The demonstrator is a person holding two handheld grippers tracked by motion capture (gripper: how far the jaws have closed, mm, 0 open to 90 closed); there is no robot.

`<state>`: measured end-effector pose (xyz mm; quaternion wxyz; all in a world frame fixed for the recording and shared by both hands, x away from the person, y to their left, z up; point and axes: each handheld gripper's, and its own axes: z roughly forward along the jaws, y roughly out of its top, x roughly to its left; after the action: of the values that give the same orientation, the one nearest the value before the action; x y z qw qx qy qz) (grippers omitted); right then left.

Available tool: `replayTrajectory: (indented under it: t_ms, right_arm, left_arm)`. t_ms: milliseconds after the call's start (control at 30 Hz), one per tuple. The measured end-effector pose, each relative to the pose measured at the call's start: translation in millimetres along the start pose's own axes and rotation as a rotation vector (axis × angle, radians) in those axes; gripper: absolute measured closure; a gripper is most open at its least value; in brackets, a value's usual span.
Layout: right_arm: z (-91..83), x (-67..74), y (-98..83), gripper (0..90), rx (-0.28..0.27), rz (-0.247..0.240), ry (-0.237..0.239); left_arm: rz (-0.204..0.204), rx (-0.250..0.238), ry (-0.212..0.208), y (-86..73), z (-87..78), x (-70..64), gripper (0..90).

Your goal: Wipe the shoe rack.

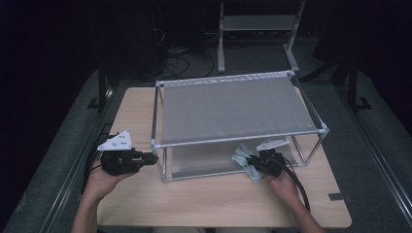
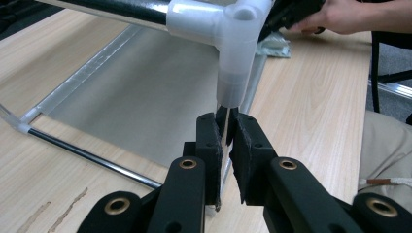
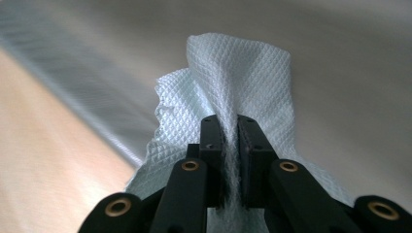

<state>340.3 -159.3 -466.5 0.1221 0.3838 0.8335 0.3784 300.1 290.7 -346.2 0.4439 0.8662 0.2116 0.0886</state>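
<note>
- Two grips going: left gripper (image 2: 226, 133) clamps the rack's upright front post (image 2: 224, 127), right under its white corner joint (image 2: 228, 29).
- Right gripper (image 3: 228, 138) pinches a white cloth (image 3: 233, 73), bunched upward beyond the jaws; its lower edge is cut off.

Both tools black: left tool (image 1: 154, 158), right tool (image 1: 248, 160). Brass-ringed screw holes are seen on the jaw arms. Grey three-cornered plates on top. Black cables trailed. Forearms bare.
</note>
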Motion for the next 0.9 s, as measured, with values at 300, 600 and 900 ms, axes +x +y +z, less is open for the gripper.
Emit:
replayTrajectory:
  t_ms: [300, 600, 900]
  right_arm:
    - [13.5, 34.5, 14.7, 81.6, -0.008, -0.136, 0.11]
    - [28.5, 60.7, 34.5, 62.5, 0.005, -0.241, 0.191]
    - [39.5, 77.5, 41.4, 78.0, 0.013, -0.306, 0.19]
  left_arm:
    - [-0.005, -0.002, 0.008, 1.3, 1.9, 3.0, 81.5]
    - [-0.01, -0.003, -0.005, 5.3, 1.0, 3.5, 79.2]
    - [0.002, -0.026, -0.006, 17.4, -12.2, 3.2, 72.6]
